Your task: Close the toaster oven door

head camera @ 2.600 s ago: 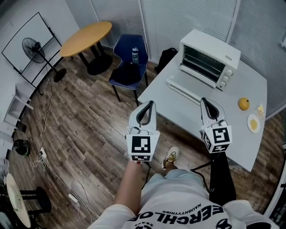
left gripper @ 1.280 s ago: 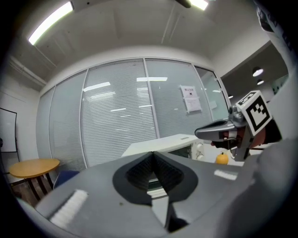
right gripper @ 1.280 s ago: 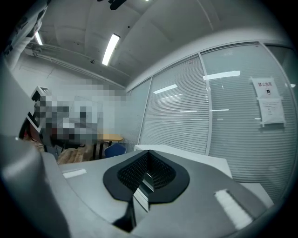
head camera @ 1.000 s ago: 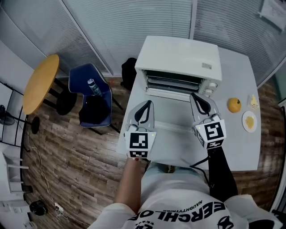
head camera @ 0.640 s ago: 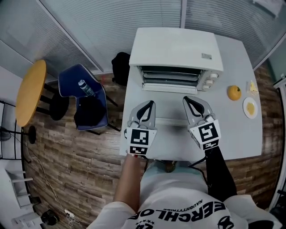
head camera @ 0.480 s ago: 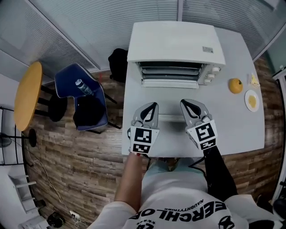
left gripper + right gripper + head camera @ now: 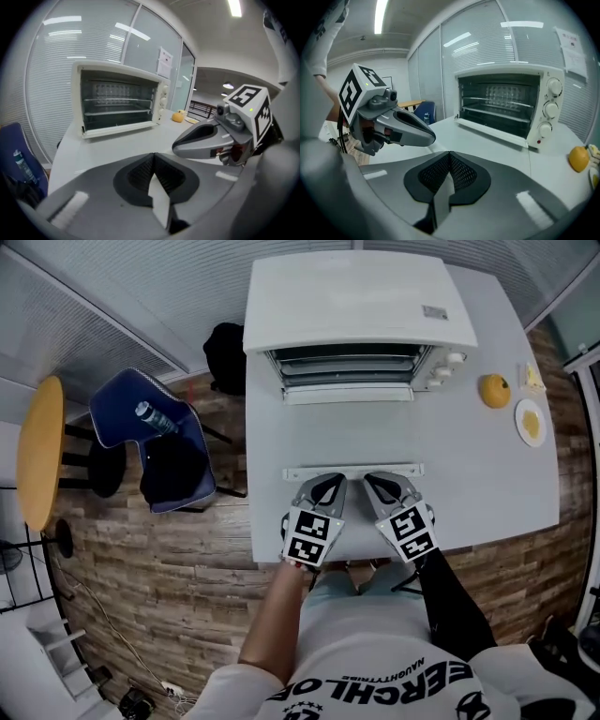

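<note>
The toaster oven [image 7: 361,296] stands at twelve o'clock in the head view, on the white table [image 7: 487,484], with its mouth facing the person and its wire racks showing. The toaster oven door [image 7: 352,432] is open, folded down flat toward six o'clock. Its long handle [image 7: 353,471] runs across its near edge. The left gripper [image 7: 333,484] and the right gripper [image 7: 375,482] sit side by side just on the six o'clock side of that handle, tips pointing to twelve o'clock. Whether either tip touches the handle cannot be told. Each gripper's own view shows its two jaws pressed together with nothing held between them. In the left gripper view the right gripper hangs at three o'clock and the oven sits at ten o'clock. In the right gripper view the left gripper hangs at nine o'clock and the oven at one o'clock. An orange fruit [image 7: 494,390] lies at two o'clock on the table, just beside the oven's knobs [image 7: 448,367], and a small plate [image 7: 531,421] sits near the table's three o'clock edge. On the wooden floor [image 7: 141,568], at nine o'clock from the table, stands a blue chair [image 7: 127,418] with a bottle [image 7: 150,415] on its seat. A round wooden table [image 7: 39,451] lies farther out the same way. A black bag [image 7: 225,357] rests at eleven o'clock, against the table's side.
</note>
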A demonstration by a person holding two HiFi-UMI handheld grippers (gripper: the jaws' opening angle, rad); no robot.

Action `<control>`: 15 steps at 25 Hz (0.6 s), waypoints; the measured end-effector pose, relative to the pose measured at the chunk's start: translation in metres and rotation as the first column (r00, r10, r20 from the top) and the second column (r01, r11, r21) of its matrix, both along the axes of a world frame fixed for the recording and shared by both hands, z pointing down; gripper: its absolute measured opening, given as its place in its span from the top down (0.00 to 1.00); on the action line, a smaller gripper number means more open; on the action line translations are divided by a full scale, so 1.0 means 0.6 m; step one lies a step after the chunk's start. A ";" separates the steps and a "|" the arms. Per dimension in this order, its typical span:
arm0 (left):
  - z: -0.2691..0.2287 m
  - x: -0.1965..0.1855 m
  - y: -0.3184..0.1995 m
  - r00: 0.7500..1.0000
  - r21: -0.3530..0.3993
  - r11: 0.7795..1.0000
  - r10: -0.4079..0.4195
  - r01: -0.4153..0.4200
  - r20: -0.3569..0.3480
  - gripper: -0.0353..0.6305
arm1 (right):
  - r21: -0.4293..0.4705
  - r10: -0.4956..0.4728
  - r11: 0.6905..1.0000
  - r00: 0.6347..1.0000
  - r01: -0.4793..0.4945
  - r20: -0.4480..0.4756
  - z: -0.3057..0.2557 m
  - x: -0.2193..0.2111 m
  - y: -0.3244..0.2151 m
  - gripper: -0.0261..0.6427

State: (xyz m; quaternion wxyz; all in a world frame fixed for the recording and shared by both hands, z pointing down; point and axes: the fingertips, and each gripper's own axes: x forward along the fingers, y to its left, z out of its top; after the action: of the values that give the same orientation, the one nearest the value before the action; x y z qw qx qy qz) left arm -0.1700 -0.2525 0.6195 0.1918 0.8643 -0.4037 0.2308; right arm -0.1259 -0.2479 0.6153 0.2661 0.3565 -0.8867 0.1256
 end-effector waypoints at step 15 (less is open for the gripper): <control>0.126 -0.049 0.018 0.979 -0.164 0.966 -0.191 0.200 0.067 0.86 | -0.087 0.240 0.965 0.967 -0.247 -0.082 0.099 0.082 0.009 0.96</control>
State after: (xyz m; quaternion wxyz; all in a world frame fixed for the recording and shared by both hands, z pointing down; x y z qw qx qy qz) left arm -0.1993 -0.2418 0.6953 0.2762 0.7947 -0.4705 0.2660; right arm -0.0766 -0.2425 0.6746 0.2968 0.4539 -0.8190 0.1873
